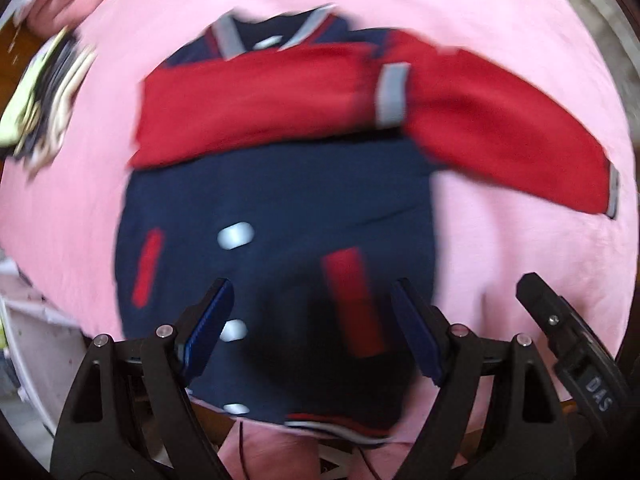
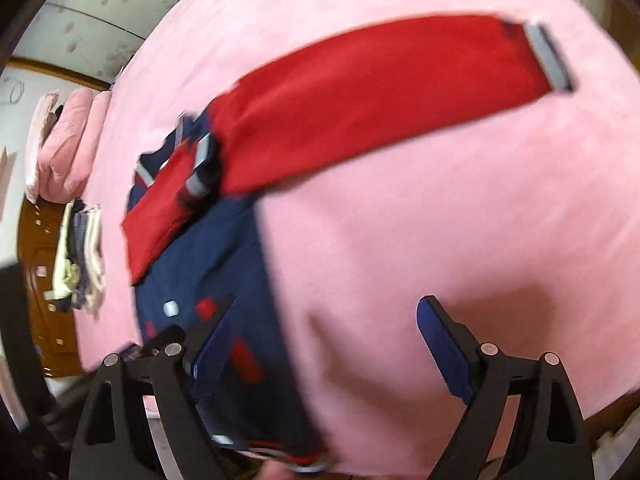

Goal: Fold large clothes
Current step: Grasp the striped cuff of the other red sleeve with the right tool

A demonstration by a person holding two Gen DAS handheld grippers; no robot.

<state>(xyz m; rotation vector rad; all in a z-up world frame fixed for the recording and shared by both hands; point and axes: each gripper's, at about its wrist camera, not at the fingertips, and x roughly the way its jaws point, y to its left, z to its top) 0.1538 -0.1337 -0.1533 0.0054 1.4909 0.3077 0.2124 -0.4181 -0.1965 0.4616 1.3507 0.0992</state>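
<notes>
Overhead, jacket point(image 1: 280, 200) flat, both grippers wide

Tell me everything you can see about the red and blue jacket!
The jacket lies flat, front up, on a pink bedsheet. Its body is navy, with red sleeves, grey cuffs, white snap buttons down the middle, two red pocket strips and a striped collar and hem. It looks like soft, thick cloth. One sleeve is folded across the chest; the other sleeve stretches out over the sheet. Nothing grips it: the left tool hangs open above the lower front, and the right tool is open beside its edge.
</notes>
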